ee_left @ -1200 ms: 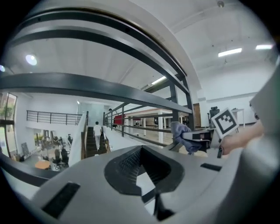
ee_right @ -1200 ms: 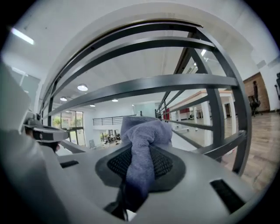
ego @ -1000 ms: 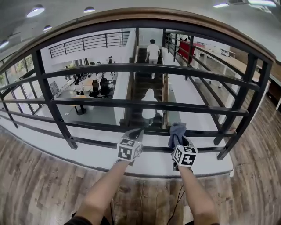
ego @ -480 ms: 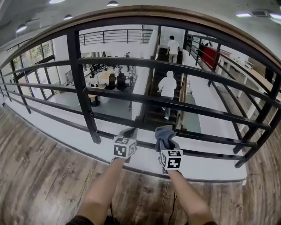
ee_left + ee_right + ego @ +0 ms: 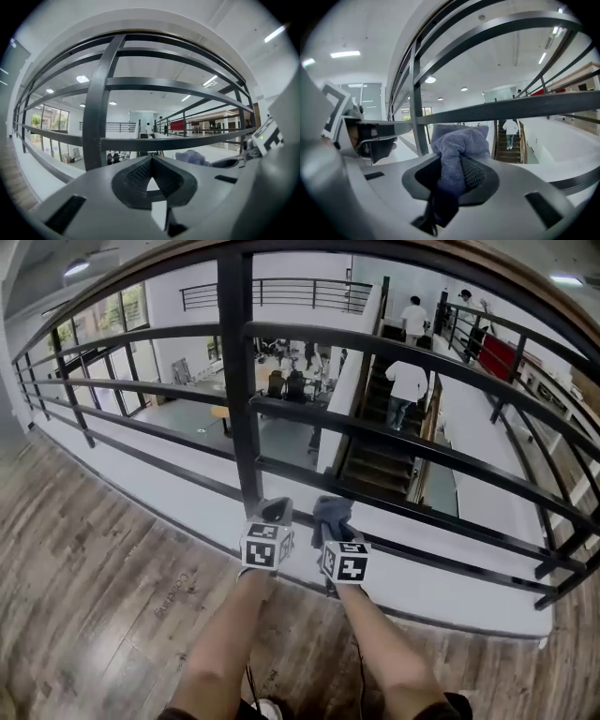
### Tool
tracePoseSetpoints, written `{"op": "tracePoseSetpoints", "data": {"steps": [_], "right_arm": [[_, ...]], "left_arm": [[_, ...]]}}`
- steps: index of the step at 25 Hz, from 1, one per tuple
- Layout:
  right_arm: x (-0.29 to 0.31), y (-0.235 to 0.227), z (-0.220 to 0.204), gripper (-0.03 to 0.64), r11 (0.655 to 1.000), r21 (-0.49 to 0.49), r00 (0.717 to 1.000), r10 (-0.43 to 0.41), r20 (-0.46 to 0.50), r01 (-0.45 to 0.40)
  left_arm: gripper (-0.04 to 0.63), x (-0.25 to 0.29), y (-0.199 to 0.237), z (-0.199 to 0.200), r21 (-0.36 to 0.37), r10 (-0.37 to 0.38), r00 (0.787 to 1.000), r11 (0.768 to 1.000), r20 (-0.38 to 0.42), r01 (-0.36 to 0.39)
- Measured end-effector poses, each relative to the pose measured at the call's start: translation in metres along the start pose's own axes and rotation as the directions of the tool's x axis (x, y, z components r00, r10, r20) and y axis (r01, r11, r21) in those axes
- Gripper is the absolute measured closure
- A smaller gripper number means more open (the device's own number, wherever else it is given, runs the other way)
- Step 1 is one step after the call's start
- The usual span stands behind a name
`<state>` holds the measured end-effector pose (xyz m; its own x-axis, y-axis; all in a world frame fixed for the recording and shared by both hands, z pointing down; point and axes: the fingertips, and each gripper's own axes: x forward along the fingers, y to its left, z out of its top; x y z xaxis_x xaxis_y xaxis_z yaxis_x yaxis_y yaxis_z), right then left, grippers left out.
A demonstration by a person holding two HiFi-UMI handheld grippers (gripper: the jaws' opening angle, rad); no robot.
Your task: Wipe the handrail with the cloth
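Observation:
A grey-blue cloth (image 5: 330, 513) is bunched between the jaws of my right gripper (image 5: 332, 521), which is shut on it; the cloth (image 5: 452, 152) fills the pads of the right gripper (image 5: 451, 165). My left gripper (image 5: 274, 517) sits just left of it, shut with nothing between its pads (image 5: 151, 161), and the cloth (image 5: 192, 157) shows off to its right. Both grippers are held low in front of the black railing, near its lowest bars. The wooden handrail (image 5: 112, 282) runs along the top of the railing, well above both grippers.
A thick black post (image 5: 239, 381) stands straight ahead of the left gripper, crossed by several horizontal black bars (image 5: 422, 456). Beyond the railing is an open drop to a lower floor and a staircase with people (image 5: 405, 381). Wood-plank floor (image 5: 112, 596) lies underfoot.
The head view has swung left along the railing, so the black post now stands right in front of the grippers. The grippers have drawn closer together; the cloth stays gripped.

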<state>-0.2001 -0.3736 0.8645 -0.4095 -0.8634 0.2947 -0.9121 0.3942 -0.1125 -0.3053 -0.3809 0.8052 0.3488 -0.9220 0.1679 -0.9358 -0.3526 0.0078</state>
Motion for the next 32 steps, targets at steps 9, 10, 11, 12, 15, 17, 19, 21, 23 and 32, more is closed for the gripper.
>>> {"op": "tracePoseSetpoints", "data": {"steps": [9, 10, 11, 12, 15, 17, 19, 21, 23, 32], "right_arm": [[0.103, 0.091, -0.018, 0.526, 0.995, -0.088, 0.993, 0.045, -0.111, -0.055], [0.113, 0.094, -0.021, 0.525, 0.995, -0.094, 0.991, 0.033, -0.128, -0.046], [0.123, 0.094, -0.024, 0.526, 0.994, -0.105, 0.989, 0.019, -0.144, -0.035], [0.132, 0.094, -0.027, 0.526, 0.993, -0.115, 0.988, 0.006, -0.156, -0.024], [0.153, 0.088, -0.034, 0.526, 0.995, -0.103, 0.982, -0.022, -0.189, 0.003], [0.163, 0.084, -0.038, 0.526, 0.995, -0.093, 0.976, -0.041, -0.214, 0.022], [0.175, 0.083, -0.037, 0.526, 0.994, -0.101, 0.974, -0.060, -0.221, 0.038], [0.187, 0.086, -0.037, 0.526, 0.992, -0.115, 0.970, -0.070, -0.231, 0.045], [0.197, 0.092, -0.041, 0.526, 0.993, -0.113, 0.965, -0.069, -0.252, 0.042], [0.206, 0.088, -0.039, 0.526, 0.987, -0.154, 0.947, -0.093, -0.308, 0.047]], "left_arm": [[0.598, -0.028, 0.109, -0.046, -0.130, 0.141, 0.988, 0.981, -0.058, -0.147], [0.598, -0.028, 0.115, -0.052, -0.150, 0.147, 0.987, 0.977, -0.062, -0.155], [0.598, -0.028, 0.120, -0.057, -0.167, 0.152, 0.986, 0.973, -0.065, -0.161], [0.598, -0.027, 0.123, -0.061, -0.175, 0.153, 0.986, 0.971, -0.069, -0.163], [0.598, -0.021, 0.121, -0.068, -0.136, 0.144, 0.986, 0.978, -0.089, -0.155], [0.598, -0.017, 0.122, -0.068, -0.108, 0.133, 0.986, 0.984, -0.099, -0.143], [0.598, -0.014, 0.126, -0.066, -0.108, 0.121, 0.988, 0.985, -0.095, -0.131], [0.598, -0.013, 0.134, -0.068, -0.115, 0.121, 0.988, 0.985, -0.091, -0.131], [0.598, -0.013, 0.143, -0.076, -0.127, 0.129, 0.987, 0.982, -0.099, -0.141], [0.598, -0.004, 0.144, -0.098, -0.129, 0.126, 0.982, 0.981, -0.142, -0.144]]}}
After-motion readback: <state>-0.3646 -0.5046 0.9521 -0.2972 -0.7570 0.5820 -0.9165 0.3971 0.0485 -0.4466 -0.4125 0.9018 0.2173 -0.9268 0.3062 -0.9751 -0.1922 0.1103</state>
